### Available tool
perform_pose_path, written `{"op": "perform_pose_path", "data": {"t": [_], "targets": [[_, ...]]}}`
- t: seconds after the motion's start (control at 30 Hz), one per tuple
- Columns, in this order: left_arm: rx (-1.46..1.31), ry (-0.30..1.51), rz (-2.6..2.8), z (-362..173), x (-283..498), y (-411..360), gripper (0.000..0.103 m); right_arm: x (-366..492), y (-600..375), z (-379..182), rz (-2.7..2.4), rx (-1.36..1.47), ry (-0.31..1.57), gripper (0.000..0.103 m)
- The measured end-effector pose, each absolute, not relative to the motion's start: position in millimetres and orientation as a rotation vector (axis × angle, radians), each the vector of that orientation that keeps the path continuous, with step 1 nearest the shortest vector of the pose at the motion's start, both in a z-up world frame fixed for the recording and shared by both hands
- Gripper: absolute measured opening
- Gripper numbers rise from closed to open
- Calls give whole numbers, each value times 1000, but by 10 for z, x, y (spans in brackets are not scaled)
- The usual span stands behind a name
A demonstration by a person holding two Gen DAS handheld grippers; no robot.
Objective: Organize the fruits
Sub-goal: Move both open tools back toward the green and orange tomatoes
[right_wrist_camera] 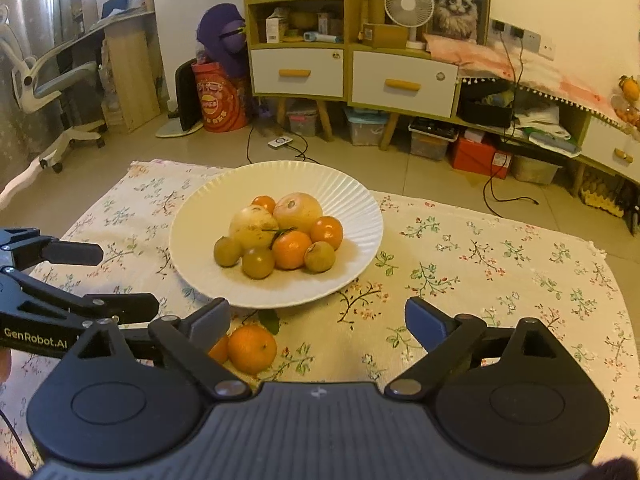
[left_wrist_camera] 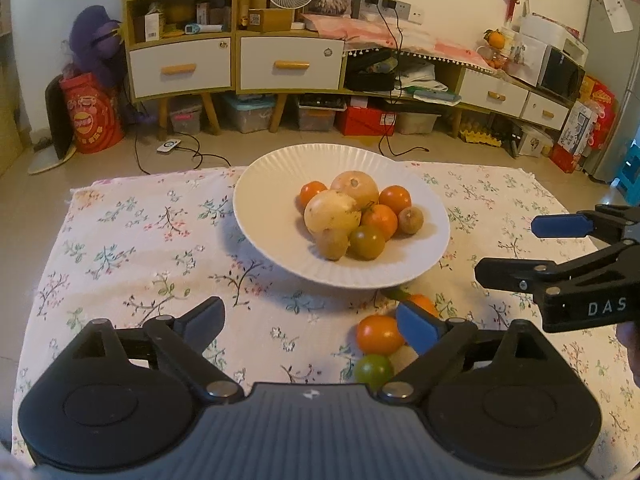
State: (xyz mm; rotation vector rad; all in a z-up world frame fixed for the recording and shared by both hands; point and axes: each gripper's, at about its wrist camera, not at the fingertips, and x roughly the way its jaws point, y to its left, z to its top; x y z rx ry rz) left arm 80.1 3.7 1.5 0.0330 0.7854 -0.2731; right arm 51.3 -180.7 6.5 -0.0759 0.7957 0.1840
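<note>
Task mostly done: white plate (left_wrist_camera: 276, 200), ahead of both tools, holds approx. eight fruits; three or so loose fruits incl. an orange tomato (left_wrist_camera: 378, 334) lie off-plate beside left gripper (left_wrist_camera: 316, 322), jaws wide, empty; right gripper (right_wrist_camera: 318, 322) likewise

Left black two-finger gripper (left_wrist_camera: 312, 324) is held level, jaws spread wide, nothing gripped. Right black two-finger gripper (right_wrist_camera: 318, 320) is likewise held spread, empty.

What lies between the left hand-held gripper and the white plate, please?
In the left wrist view, only bare floral cloth separates the left hand-held gripper from the white plate.
</note>
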Motion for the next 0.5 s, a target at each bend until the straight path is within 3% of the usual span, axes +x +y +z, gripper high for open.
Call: {"op": "perform_pose_path", "data": {"t": [0.5], "targets": [[31, 802, -306, -18, 553, 69, 84, 312, -1753, 42, 201, -113, 803, 99]]}}
